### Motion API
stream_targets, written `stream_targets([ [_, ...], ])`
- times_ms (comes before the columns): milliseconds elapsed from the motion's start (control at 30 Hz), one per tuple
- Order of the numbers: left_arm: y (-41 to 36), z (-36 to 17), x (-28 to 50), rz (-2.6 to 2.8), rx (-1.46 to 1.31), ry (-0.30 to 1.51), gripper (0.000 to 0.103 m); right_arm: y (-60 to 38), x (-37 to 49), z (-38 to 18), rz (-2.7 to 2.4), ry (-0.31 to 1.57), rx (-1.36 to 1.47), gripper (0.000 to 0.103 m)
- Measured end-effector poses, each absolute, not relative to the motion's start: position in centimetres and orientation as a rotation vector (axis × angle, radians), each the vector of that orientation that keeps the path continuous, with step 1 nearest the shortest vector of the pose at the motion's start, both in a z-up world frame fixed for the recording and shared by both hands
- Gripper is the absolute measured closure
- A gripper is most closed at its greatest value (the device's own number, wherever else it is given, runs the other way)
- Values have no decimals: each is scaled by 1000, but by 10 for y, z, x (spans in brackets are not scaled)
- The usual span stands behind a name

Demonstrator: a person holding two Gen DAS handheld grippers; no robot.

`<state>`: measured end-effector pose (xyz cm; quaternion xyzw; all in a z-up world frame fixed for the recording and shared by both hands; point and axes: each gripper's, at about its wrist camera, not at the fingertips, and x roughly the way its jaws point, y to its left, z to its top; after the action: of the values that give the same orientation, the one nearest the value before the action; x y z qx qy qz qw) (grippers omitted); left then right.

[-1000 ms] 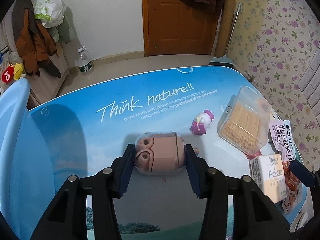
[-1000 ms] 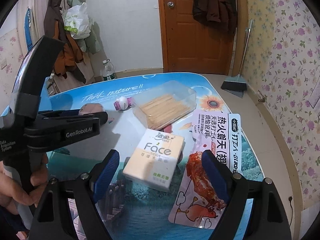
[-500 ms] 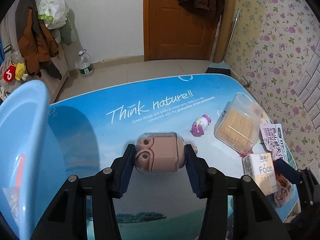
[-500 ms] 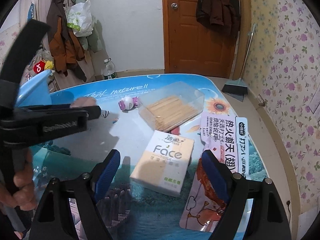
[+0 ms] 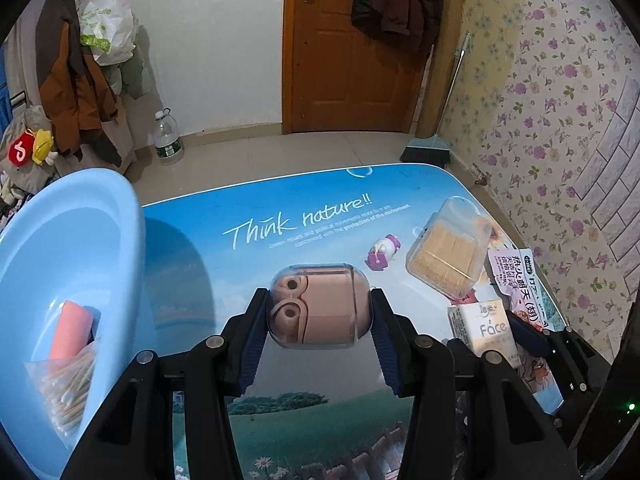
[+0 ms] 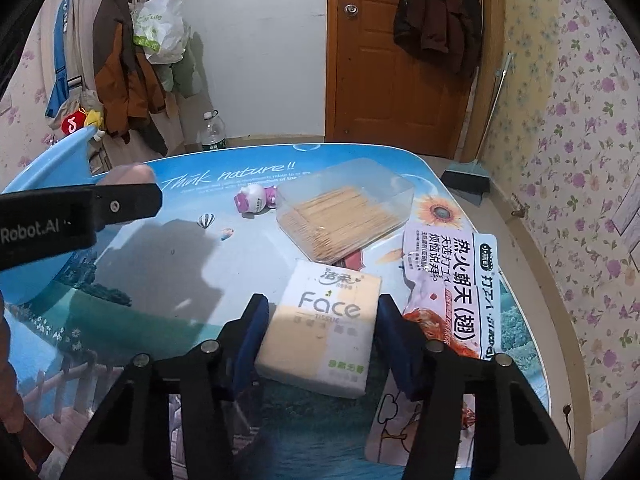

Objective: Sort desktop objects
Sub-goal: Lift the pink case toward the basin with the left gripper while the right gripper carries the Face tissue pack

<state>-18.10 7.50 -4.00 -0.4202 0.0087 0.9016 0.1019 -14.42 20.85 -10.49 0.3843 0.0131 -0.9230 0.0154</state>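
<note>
The left tongs (image 5: 318, 322) hold a clear capsule toy (image 5: 318, 306) crosswise, pads pressed on its two ends, clear of the tabletop (image 5: 248, 280). We judge it light, rigid and slick, so the end grip suits it. A blue basin (image 5: 72, 264) stands near left, a pink roll and a bag of cotton swabs inside.

In the right wrist view, the right tongs (image 6: 320, 338) are closing around a Face tissue pack (image 6: 324, 328), which lies flat on the tabletop between the pads; we cannot confirm contact. We judge the pack light and soft, best taken across its long sides. A snack pouch (image 6: 452, 280) lies just right, a toothpick box (image 6: 344, 208) beyond.
</note>
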Motion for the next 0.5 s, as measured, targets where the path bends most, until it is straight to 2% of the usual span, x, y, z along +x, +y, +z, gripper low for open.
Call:
stream_targets([
  [200,74,-35,-176,2658,-1228,22,56,211,-143,-102,-2863,14,1199,52],
  [500,76,-18,-164,2663,-1172,28,56,210,-137,-92,-2876,8,1166,52],
])
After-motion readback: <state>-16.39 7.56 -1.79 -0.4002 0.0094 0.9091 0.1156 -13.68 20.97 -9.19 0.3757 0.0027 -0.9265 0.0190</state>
